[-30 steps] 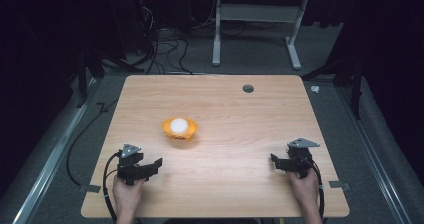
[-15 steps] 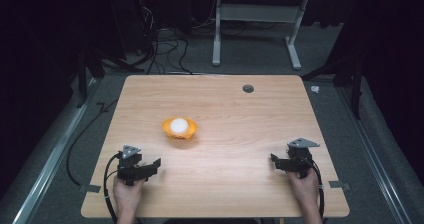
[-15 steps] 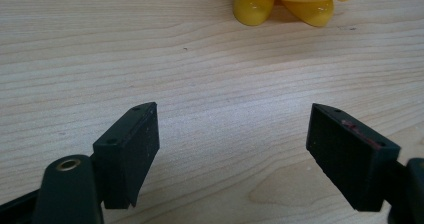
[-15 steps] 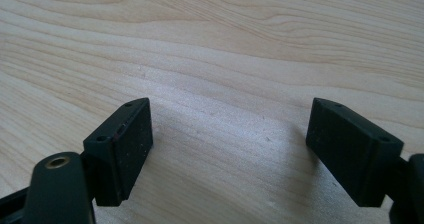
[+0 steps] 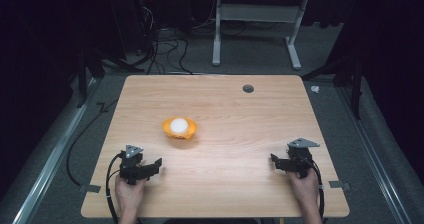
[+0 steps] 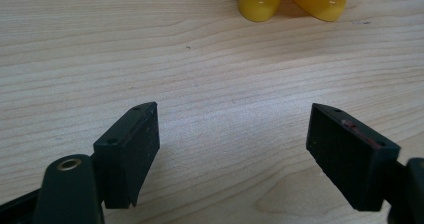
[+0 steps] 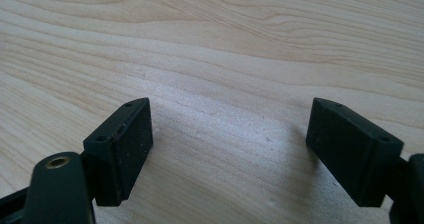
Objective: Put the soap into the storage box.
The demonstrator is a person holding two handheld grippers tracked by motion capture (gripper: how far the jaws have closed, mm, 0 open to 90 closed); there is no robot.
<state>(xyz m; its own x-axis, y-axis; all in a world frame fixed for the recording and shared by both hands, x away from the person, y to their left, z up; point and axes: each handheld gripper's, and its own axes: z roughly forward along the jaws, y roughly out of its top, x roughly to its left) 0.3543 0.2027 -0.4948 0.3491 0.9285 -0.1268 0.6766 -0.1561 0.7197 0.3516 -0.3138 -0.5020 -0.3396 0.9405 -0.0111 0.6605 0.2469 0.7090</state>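
One table, one orange toy, two grippers: left gripper, right gripper.

Almost no change is seen; the left hand-held gripper has at most been nudged slightly across the worktop.

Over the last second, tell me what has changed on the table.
Nothing visibly changed. The left gripper and right gripper rest at the near corners of the wooden table as before, jaws wide apart with nothing between them. The yellow toy with the white top sits in the same spot, untouched.
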